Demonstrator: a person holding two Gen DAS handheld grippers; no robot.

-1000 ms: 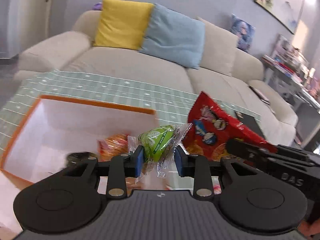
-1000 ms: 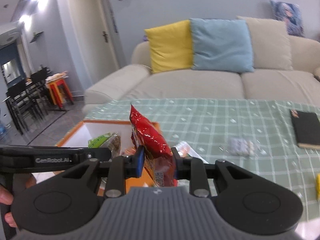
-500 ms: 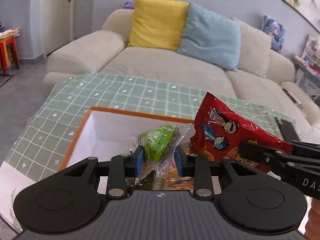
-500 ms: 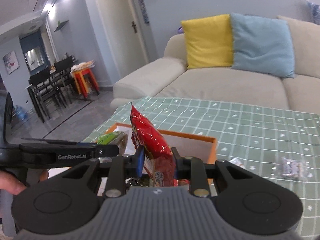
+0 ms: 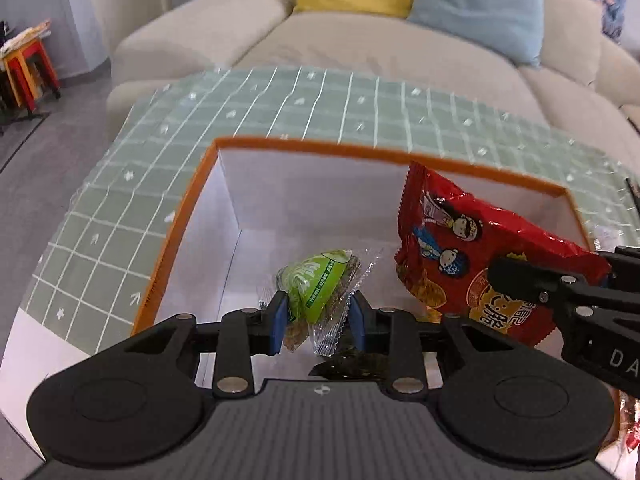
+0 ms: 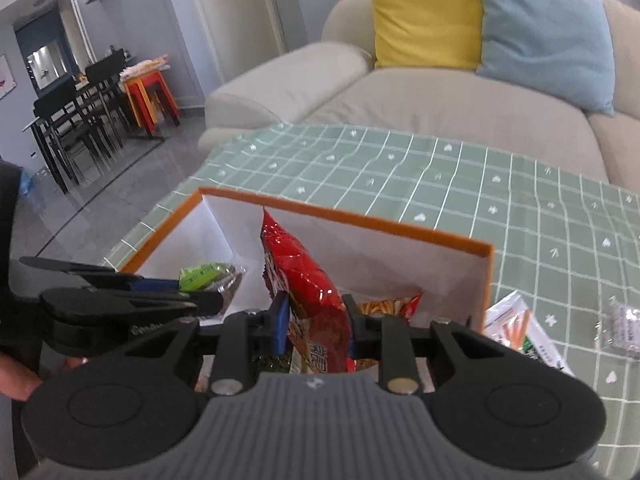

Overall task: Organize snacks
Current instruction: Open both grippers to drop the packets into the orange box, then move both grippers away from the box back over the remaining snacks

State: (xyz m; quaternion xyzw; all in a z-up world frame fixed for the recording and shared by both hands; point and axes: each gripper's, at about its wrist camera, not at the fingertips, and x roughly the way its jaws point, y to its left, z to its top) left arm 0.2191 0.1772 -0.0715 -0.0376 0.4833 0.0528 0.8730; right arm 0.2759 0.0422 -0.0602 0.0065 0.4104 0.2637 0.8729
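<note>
Box: my landmark is the orange-rimmed cardboard box with white inner walls (image 5: 192,216), open-topped, sitting on the green checked tablecloth (image 5: 304,96).
Left gripper: I see my left gripper (image 5: 316,322) poised over the box's near left part, its blue-padded fingers (image 5: 278,320) pinched narrow on the small green snack in a clear crinkly wrapper (image 5: 316,284).
Green snack: held above the white box floor; from the right wrist view it (image 6: 204,276) hangs inside the box's left half.
Right gripper: my right gripper (image 6: 316,326) is clamped on the red foil chip bag with cartoon figures (image 6: 308,280), held upright on edge.
Red bag: over the box's right half, its top corner level with the far rim (image 5: 460,240).
Inside box: an orange-printed packet (image 6: 390,306) lies at the bottom, behind the red bag.
Outside box: just right of the box on the tablecloth, a white packet with carrot print (image 6: 516,328); further right, a small clear-wrapped sweet (image 6: 624,328).
Beyond box: cream fabric sofa (image 6: 420,96) with a yellow cushion (image 6: 424,16) and a pale blue cushion (image 6: 544,32).
</note>
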